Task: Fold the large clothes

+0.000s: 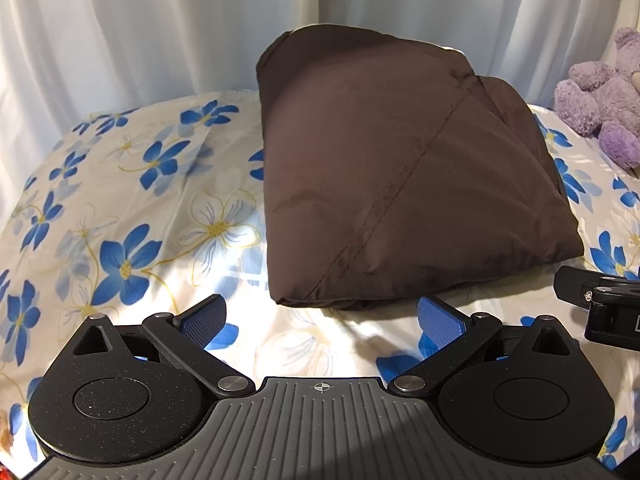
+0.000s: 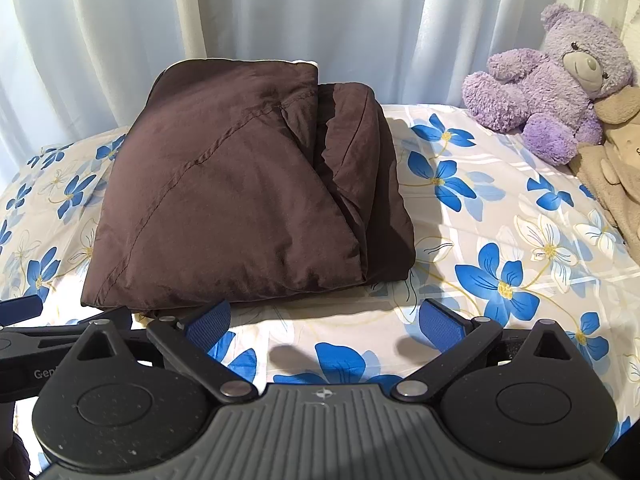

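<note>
Left tongs: your left tongs (image 1: pixel 322 316) sit at the bottom of the left wrist view, blue pads spread wide with nothing between them, hovering just short of the bundle's near edge.
Right tongs: your right tongs (image 2: pixel 326 320) fill the bottom of the right wrist view, equally wide open and empty; only flowered sheet shows between the pads.
Garment: the dark brown garment (image 1: pixel 400 184) lies in the centre of both views, on the bed (image 1: pixel 120 220), already gathered into a thick, puffy rectangle with a stitched seam running diagonally across its top.
Loose side: in the right wrist view you can see layered flaps stacked along the bundle's right edge (image 2: pixel 360 168); they look tucked, though slightly uneven.
Surroundings: a purple teddy bear (image 2: pixel 556 80) sits at the upper right, well apart from the bundle, with pale curtains (image 2: pixel 280 12) across the top of the frame.
Progress: judging by the compact shape, you appear to have the folding essentially done.
Remaining: at most you might square up that right edge or press the bundle flatter; neither tool has hold of cloth now.
</note>
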Demonstrator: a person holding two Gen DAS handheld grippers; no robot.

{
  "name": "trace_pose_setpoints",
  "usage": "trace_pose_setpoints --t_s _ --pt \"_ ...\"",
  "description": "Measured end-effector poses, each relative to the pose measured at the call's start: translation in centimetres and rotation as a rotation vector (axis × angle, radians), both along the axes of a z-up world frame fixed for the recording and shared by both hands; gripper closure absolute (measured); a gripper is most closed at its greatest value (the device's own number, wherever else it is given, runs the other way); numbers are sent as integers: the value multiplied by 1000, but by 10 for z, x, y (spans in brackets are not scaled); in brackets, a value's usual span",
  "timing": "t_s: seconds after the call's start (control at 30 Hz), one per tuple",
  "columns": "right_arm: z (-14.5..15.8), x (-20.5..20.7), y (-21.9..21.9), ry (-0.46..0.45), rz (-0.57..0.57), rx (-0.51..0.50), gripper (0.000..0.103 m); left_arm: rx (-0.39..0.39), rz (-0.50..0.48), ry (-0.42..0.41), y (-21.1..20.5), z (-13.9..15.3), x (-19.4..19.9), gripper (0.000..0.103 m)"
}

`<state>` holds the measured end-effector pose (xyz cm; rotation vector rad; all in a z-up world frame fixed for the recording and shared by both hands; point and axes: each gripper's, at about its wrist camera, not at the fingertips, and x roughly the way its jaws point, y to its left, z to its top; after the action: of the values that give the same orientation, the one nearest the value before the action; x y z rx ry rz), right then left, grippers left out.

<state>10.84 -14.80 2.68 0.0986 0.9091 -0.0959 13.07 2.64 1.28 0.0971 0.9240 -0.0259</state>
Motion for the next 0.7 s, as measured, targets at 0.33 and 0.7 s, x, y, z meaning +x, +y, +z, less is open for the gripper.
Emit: trace_pose_setpoints --t_s 0.33,0.7 --pt "0 -2 -2 -1 -1 1 2 -5 1 5 -2 0 0 0" --pt "1 -6 -5 -5 0 6 2 -12 7 16 -4 -1 -2 0"
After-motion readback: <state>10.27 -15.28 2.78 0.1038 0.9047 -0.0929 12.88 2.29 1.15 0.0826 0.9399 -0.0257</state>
